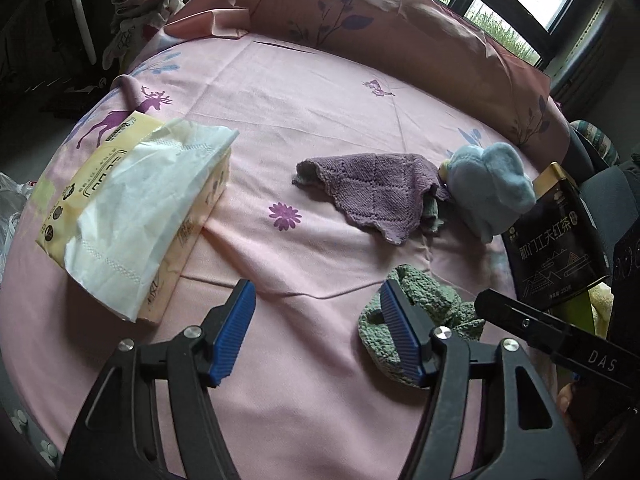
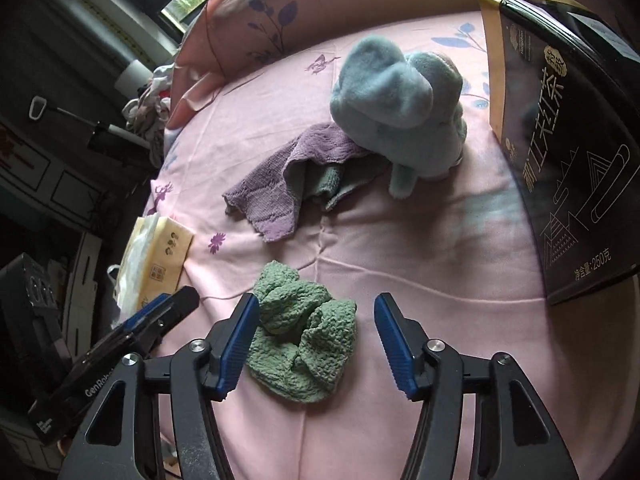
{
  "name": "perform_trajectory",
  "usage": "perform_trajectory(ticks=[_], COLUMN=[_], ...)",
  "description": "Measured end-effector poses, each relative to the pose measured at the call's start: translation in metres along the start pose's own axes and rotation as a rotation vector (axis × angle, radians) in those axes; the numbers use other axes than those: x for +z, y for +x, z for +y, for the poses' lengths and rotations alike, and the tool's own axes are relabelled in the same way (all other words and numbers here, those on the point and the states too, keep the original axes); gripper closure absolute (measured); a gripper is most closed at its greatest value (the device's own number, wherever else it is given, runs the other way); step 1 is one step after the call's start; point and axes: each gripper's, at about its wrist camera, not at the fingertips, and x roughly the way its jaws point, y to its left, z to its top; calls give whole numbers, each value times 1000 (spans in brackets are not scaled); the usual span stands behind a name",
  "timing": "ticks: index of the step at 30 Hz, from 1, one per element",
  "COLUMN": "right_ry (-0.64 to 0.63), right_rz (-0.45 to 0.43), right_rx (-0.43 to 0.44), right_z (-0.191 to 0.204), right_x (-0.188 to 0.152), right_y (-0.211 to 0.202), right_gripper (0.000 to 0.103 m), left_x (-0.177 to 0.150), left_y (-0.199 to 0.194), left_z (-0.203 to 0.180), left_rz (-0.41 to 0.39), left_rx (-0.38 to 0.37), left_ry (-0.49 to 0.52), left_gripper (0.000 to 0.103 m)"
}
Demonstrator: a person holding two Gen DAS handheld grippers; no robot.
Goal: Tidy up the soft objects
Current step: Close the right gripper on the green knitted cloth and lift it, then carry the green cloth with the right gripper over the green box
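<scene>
On the pink bedsheet (image 1: 320, 120), left to right: tissue pack (image 1: 132, 216), purple cloth (image 1: 368, 192), blue plush toy (image 1: 488, 192), dark tea box (image 2: 560, 152). Your left gripper (image 1: 318, 332) is released, holding nothing, green cloth (image 2: 304, 340) just beside its right finger. Your right gripper (image 2: 316, 344) is released too, that crumpled cloth lying loose between its fingers.

Both wrist cameras look steeply down, close over the bed (image 1: 320, 128), sharing the green cloth (image 2: 304, 340).
</scene>
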Motion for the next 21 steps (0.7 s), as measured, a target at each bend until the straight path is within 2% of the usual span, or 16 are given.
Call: perform_trajectory(ticks=[4,9,11,12,15,18,21], right_ry=[25,66,102,119,125,116,67], right_rz=[17,75,107,129,155,139,52], right_rx=[45,120,148,154,159,202,200], right_z=[-4,-9,-12,-14,-11,-6,0], right_x=[-2,-3,-5,-7,-10,-10,-8], right_y=[3,17,25,30,38,29,3], right_gripper=[42,42,45,52,66,68,68], left_x=[-8,-19,-23,-24,-28,-27,-21], left_y=[10,23,31,34,35,27,9], left_z=[-14,-29,-34,-38,-51,-62,-73], left_rz=[83,147,165,172,149,125,43], left_rx=[-69,-89,-98,-94,-107,-176,-195], left_ry=[62,121,129,134,165,149,160], left_gripper=[38,42,64,73,79,80,80])
